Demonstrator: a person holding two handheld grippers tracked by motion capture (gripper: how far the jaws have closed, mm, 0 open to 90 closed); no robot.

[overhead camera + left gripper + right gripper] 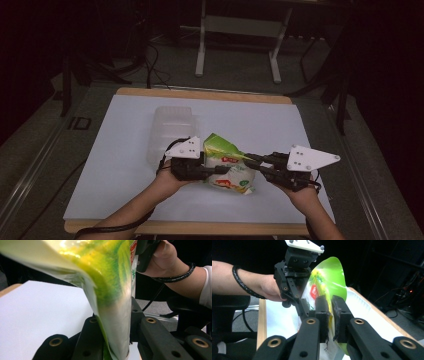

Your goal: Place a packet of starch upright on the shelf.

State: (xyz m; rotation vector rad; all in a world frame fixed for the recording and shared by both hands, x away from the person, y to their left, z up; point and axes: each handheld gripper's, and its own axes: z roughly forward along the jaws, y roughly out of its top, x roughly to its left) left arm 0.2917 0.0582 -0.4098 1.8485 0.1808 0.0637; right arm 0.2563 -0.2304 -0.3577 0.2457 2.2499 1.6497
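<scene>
Clamping green snack bag (227,167), left gripper (216,170), right gripper (248,165), clear tub (172,131) seemingly empty behind

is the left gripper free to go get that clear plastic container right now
Probably not. The left gripper is shut on the green snack bag, which the right gripper also pinches. The clear container lies close behind with nothing between.
</scene>
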